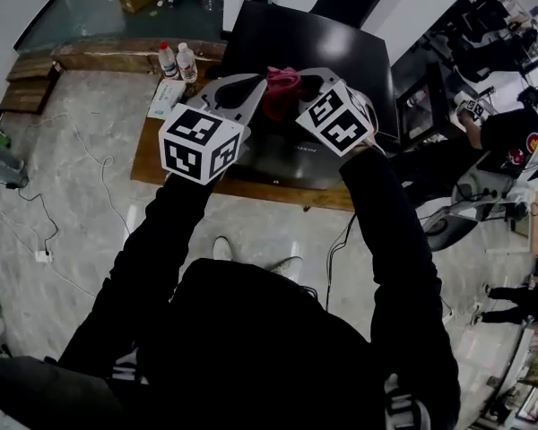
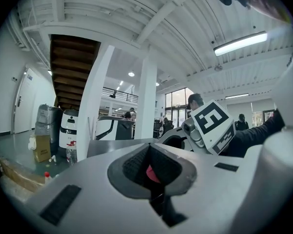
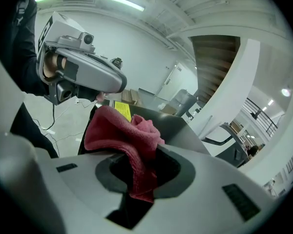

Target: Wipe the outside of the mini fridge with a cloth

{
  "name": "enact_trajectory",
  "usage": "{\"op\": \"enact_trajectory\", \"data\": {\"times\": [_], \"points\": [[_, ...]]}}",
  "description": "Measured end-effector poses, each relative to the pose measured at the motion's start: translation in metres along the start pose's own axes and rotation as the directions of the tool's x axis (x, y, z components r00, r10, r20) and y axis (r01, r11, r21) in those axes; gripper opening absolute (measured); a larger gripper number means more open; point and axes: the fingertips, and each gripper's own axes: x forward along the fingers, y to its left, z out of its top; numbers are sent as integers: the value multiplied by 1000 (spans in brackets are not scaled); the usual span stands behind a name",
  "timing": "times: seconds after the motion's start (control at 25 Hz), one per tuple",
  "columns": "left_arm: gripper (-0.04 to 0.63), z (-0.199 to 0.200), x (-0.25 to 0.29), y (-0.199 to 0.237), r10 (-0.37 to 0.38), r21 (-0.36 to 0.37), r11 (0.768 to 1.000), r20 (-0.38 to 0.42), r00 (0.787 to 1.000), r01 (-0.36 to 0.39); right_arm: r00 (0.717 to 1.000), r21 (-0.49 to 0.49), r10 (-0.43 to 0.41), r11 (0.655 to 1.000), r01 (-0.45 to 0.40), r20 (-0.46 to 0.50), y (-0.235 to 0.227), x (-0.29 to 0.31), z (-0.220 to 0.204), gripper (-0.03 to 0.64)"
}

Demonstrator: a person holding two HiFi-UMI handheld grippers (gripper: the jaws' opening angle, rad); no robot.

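The black mini fridge [image 1: 316,41] stands on a low wooden platform [image 1: 149,158]. Both grippers are held over its front top edge with a red cloth [image 1: 282,88] bunched between their tips. My right gripper [image 3: 141,179] is shut on the cloth [image 3: 122,130], which bulges out above its jaws. My left gripper [image 2: 150,172] is shut too, with a small bit of red cloth [image 2: 151,173] showing in the gap between its pads. In the head view the left gripper [image 1: 254,85] and the right gripper [image 1: 303,83] point toward each other. The fridge top [image 3: 172,123] lies just beyond the cloth.
Two small bottles [image 1: 168,59] [image 1: 187,61] and a white-green pack [image 1: 166,98] sit on the platform left of the fridge. Cables and a power strip [image 1: 43,256] lie on the floor at left. Another dark appliance [image 1: 423,101] and people are at right.
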Motion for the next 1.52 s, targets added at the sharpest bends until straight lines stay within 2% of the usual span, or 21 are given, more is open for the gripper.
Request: {"op": "enact_trajectory", "data": {"times": [0.28,0.52,0.88,1.16,1.24,1.4,1.52], "points": [[6,18,43,-46,-34,-32,999,-6,999,33,1000,47,11,999,-9,-29,-36,-42,-40,81],[6,19,79,-110,-63,-6,998,-16,998,63,999,84,-8,996,11,-41,-52,-90,-100,81],[6,13,128,-158,-110,14,994,-28,994,111,998,126,-38,991,43,-41,-75,-120,-161,81],[6,15,165,-212,-147,30,989,-29,989,148,995,147,-58,987,69,-79,-98,-157,-216,81],[6,20,173,-231,-155,38,987,-18,988,155,997,193,-63,979,71,-45,-107,-174,-229,81],[6,39,180,-268,-189,47,981,54,980,187,988,330,-105,942,62,113,-125,-218,-244,83],[6,41,181,-289,-193,37,981,100,976,190,975,355,-161,930,98,153,-127,-243,-262,84]]}}
